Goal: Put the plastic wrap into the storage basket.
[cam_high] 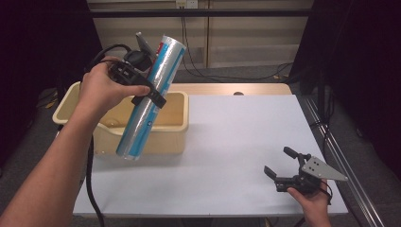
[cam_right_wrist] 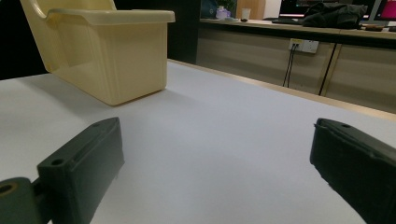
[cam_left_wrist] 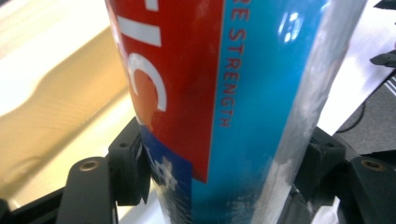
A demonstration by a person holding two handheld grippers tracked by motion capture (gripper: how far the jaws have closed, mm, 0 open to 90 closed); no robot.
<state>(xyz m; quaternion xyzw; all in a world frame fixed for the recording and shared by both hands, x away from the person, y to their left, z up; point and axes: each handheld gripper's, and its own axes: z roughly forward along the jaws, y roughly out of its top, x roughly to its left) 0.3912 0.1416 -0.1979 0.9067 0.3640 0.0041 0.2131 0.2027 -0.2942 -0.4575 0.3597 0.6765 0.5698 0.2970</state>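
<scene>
Tube (cam_high: 152, 97) hangs tilted in your left tongs (cam_high: 142, 87), clamped around its middle, above the near wall of the bin (cam_high: 177, 127) at the table's (cam_high: 236, 142) far left. Its long axis leans top far-right, bottom near-left, the lower end just outside the bin. Your right tongs (cam_high: 283, 165) rest wide and empty, near right, well apart.

The long tube (cam_high: 150, 97) is a shiny cylinder wrapped in blue and silver, with a red panel bearing white letters near its top. It is up off the table, clamped at mid-length, tilted with its top toward one o'clock and its lower end toward seven, in front of the cream tub.
</scene>
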